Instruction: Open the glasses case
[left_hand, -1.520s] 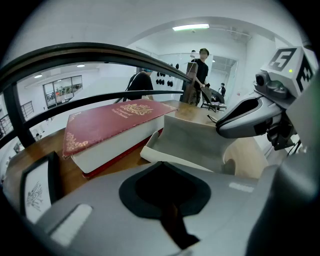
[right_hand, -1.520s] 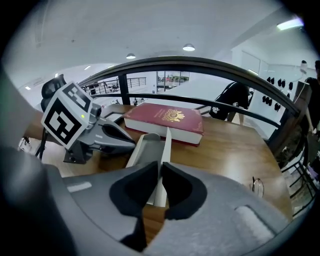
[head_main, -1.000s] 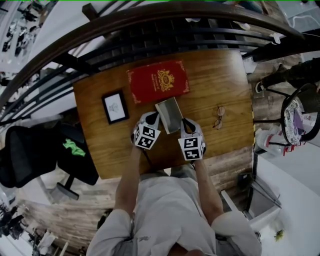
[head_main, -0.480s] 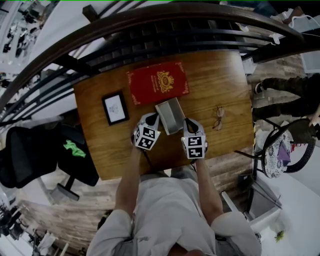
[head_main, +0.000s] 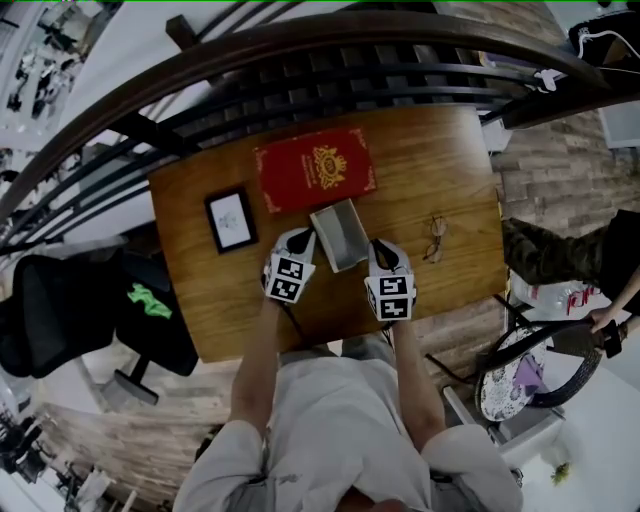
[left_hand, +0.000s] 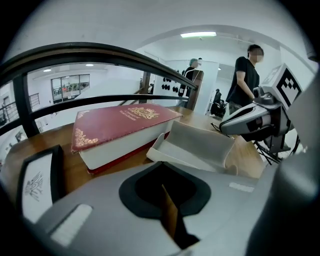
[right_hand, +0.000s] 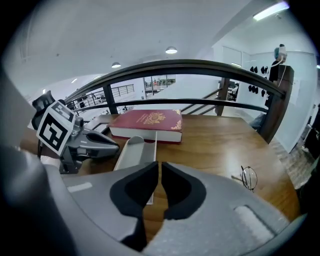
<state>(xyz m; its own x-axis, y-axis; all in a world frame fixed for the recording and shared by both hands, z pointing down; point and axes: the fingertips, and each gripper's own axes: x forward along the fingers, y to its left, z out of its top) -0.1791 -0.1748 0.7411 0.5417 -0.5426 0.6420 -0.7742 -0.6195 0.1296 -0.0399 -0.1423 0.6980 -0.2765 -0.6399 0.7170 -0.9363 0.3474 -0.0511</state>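
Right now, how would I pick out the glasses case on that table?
Find the wooden table by the curved railing, then the red book on it. Just in front of the book sits the case: a pale grey box lying open, unlike the black-framed picture to its left and the wire glasses to its right.

**Tally at the table**

I count one wooden table. On it are one red book, one small framed picture, one grey glasses case and one pair of glasses. There are two grippers, the left gripper and the right gripper. Beside the table is one black chair.
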